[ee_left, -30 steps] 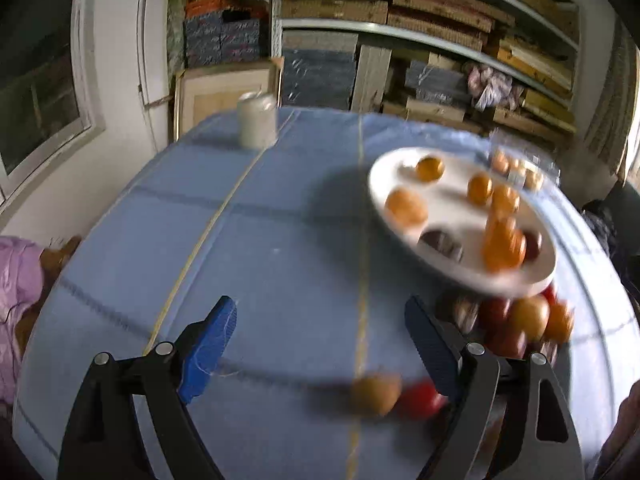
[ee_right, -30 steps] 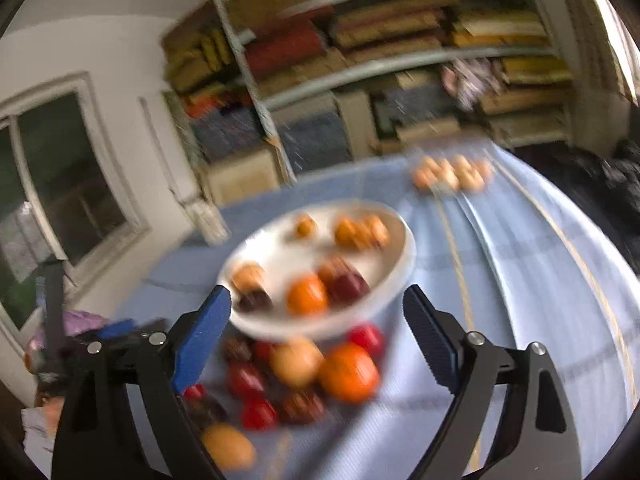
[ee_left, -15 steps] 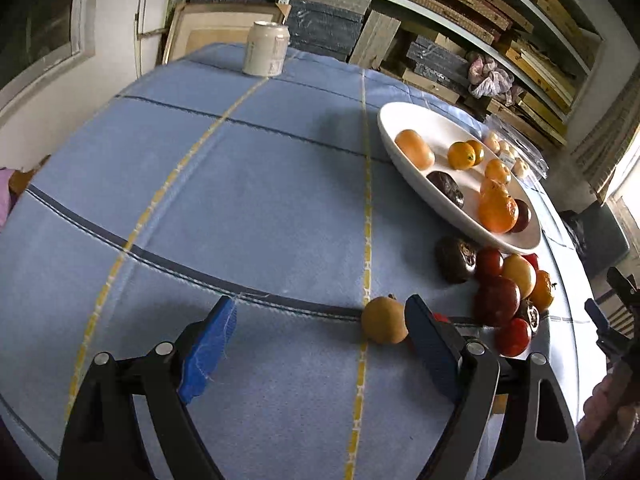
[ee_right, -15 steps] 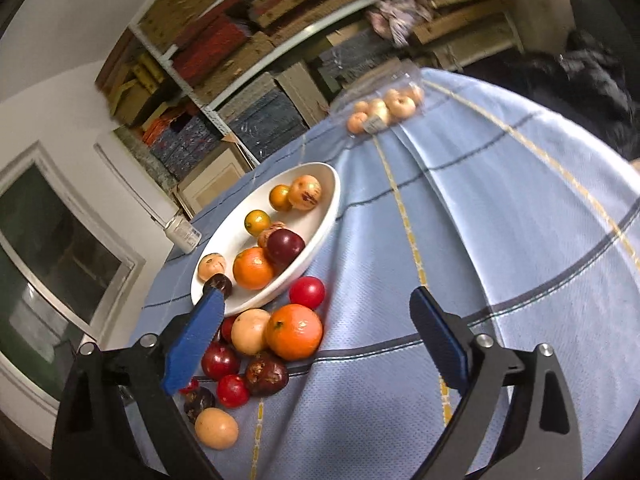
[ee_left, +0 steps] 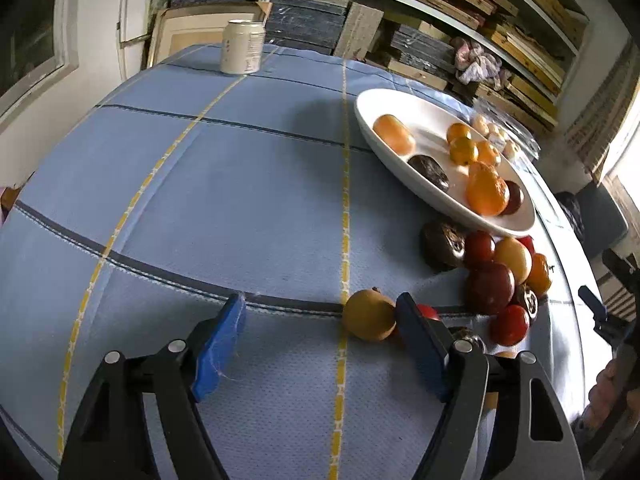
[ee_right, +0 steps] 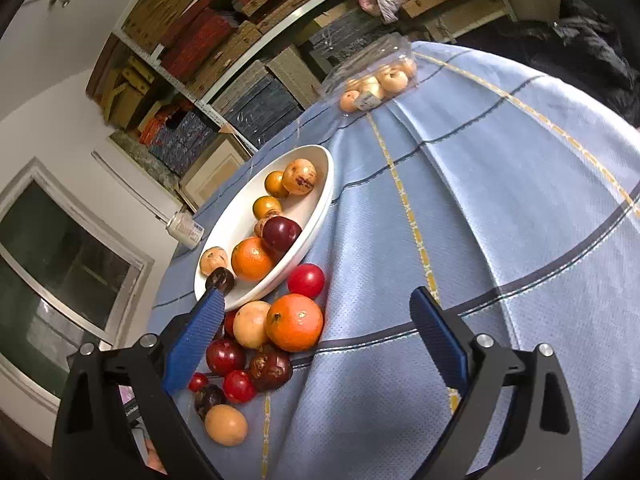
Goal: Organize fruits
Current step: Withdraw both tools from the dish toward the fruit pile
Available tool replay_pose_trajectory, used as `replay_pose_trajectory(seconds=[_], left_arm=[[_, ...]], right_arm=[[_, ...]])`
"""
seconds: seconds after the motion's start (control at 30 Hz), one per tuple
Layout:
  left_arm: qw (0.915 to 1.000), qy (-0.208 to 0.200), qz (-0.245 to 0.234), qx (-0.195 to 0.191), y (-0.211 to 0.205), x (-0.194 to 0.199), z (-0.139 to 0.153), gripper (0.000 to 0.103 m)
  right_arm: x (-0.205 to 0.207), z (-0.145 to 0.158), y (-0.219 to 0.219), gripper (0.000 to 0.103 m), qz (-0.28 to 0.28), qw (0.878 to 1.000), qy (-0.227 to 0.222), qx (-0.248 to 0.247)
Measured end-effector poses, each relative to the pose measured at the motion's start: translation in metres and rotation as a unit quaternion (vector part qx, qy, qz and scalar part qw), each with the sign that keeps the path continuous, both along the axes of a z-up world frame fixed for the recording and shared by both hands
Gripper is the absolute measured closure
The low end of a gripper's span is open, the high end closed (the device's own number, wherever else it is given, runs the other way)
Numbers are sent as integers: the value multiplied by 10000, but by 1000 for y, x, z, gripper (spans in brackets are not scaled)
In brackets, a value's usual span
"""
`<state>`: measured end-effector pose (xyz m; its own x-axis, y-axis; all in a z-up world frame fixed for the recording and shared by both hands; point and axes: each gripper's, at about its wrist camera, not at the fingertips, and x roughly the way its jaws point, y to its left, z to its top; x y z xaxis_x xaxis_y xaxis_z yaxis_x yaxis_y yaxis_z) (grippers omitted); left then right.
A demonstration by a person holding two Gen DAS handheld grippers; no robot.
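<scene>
A white oval plate (ee_left: pixel 400 110) (ee_right: pixel 316 216) on the blue tablecloth holds several fruits: oranges, a dark plum, tan round ones. A heap of loose fruit lies beside it: red ones (ee_left: pixel 490 286), an orange (ee_right: pixel 294 322), dark brown ones (ee_left: pixel 442 246). A tan round fruit (ee_left: pixel 369 314) (ee_right: pixel 226 424) lies apart, just inside my left gripper's right finger. My left gripper (ee_left: pixel 320 328) is open and empty, low over the cloth. My right gripper (ee_right: pixel 316 332) is open and empty, above the heap's right side.
A white can (ee_left: pixel 242 52) stands at the table's far edge. A clear plastic box of pale fruits (ee_right: pixel 376 80) sits at the far side. Shelves with stacked boxes stand behind. A dark chair (ee_left: pixel 596 216) is at the right.
Both grippers tilted down and came closer to the table. The tan fruit now lies nearer my left gripper's right finger. The right view shifted toward the loose heap.
</scene>
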<state>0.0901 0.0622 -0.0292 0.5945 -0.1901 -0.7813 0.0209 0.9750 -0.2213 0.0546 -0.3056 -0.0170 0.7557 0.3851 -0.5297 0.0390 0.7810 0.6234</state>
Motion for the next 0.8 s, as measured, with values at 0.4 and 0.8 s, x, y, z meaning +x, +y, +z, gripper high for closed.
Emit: replay_pose_trajectory(seconds=[0.4,0.8], left_arm=[[9956,-375,-176,836,-24,-6,1,41],[9921,-309,-418,1143,-36,-6,-7,53]], right_arm=[[-3,4,12,11,138,9995,-70,-271],[-2,4,21,11,348,9983,-106,-459]])
